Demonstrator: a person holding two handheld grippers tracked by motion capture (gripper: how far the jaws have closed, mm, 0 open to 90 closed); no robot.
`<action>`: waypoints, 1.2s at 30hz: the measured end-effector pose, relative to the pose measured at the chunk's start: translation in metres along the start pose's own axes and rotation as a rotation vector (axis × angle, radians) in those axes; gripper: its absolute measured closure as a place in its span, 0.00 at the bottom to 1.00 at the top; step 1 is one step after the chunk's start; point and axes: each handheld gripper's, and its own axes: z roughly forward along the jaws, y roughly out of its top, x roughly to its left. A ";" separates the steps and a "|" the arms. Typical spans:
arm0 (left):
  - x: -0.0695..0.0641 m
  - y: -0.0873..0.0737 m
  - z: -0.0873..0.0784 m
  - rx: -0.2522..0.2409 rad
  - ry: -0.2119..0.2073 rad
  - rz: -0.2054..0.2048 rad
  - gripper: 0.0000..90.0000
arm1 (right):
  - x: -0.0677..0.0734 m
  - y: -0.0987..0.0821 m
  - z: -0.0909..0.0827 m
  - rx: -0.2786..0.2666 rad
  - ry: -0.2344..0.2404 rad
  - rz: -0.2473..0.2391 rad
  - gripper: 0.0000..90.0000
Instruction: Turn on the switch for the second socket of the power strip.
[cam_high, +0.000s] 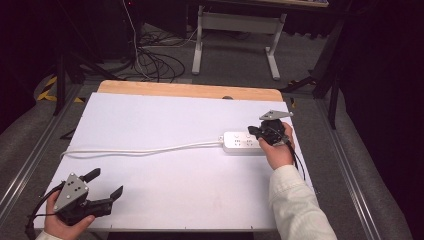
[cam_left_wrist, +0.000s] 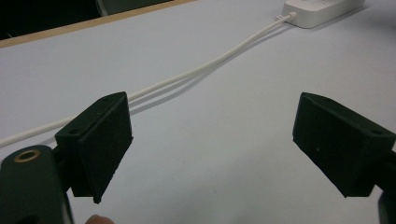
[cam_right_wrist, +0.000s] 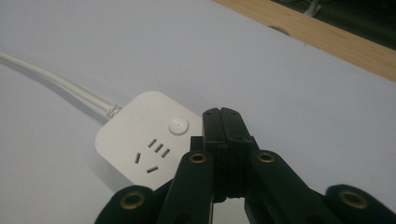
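Hovering with jaws pressed together over the white power strip (cam_right_wrist: 144, 147), the right gripper (cam_right_wrist: 224, 114) has yet to press its round button (cam_right_wrist: 178, 125), while the left gripper (cam_high: 102, 184) waits wide open, well apart.

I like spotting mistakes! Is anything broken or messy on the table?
Nothing stands out. The white plastic power strip lies flat and whole on the white table, its white cable trailing neatly leftward.

Left gripper (cam_left_wrist: 210, 149): both black jaws stand wide apart, nothing between them, over the white table (cam_left_wrist: 219, 140). White cable (cam_left_wrist: 205, 67) runs doubled across the surface to the white power strip (cam_left_wrist: 322, 9) at top right. Wooden table edge (cam_left_wrist: 70, 29) at top left.
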 end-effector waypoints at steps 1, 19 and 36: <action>0.000 0.000 0.000 0.000 0.000 -0.001 0.14 | 0.000 0.000 0.002 0.006 -0.002 0.005 1.00; 0.000 0.000 0.001 0.001 -0.004 -0.003 0.14 | -0.005 -0.009 0.023 0.064 -0.027 0.039 1.00; 0.000 0.000 0.001 0.001 -0.003 -0.004 0.14 | -0.004 -0.010 0.026 0.081 -0.036 0.027 1.00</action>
